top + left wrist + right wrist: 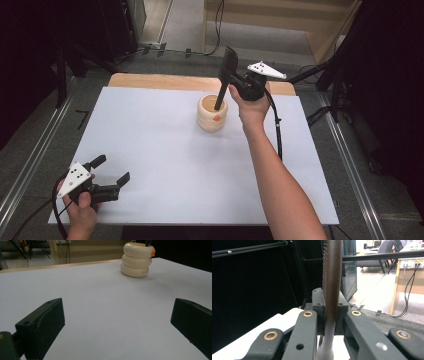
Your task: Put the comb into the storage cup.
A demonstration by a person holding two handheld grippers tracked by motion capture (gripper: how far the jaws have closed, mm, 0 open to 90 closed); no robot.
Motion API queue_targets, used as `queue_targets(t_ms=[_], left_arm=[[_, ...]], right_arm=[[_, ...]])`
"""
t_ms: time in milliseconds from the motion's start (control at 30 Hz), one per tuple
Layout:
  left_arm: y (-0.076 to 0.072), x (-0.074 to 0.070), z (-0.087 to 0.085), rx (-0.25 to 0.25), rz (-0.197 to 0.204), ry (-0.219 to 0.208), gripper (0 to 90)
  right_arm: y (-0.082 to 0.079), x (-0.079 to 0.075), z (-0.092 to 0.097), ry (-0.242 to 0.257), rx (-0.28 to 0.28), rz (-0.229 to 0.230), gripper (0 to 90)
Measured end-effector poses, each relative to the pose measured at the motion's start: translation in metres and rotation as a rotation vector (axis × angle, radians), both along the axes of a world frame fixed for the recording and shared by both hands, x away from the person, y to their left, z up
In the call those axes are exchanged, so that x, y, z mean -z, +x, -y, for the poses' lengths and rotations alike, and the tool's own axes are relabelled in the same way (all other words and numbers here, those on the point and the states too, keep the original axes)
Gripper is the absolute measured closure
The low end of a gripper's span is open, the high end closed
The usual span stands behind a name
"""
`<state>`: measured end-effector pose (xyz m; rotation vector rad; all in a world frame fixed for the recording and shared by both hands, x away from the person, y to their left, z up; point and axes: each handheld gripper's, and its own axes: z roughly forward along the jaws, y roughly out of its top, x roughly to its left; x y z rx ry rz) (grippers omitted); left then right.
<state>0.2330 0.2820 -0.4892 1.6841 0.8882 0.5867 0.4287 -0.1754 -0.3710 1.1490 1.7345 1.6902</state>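
A cream ribbed holder (212, 116) with an orange mark stands on the white mat (165, 150), right of middle towards the back. A dark spatula (225, 75) stands tilted, its lower end inside the holder and its flat head up. My right gripper (234, 80) is shut on the spatula just above the holder's rim. Seen edge-on in the right gripper view, the spatula (332, 285) is pinched between the pads of the right gripper (330, 305). My left gripper (112, 169) rests open at the near left with nothing in it. Past the left gripper (117, 317), the holder (136, 261) stands far off.
A strip of wooden tabletop (150, 80) shows along the far edge of the mat. The right gripper's cable (276, 130) trails down beside the forearm. Dark stands and cables ring the table on the floor.
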Motion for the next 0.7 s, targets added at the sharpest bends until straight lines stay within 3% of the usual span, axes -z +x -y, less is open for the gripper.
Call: queue_targets(t_ms=[700], left_arm=[[0.000, 0.000, -0.001, 0.003, -0.001, -0.013, 0.0]], right_arm=[[0.009, 0.030, -0.021, -0.003, 0.003, -0.040, 82.2]])
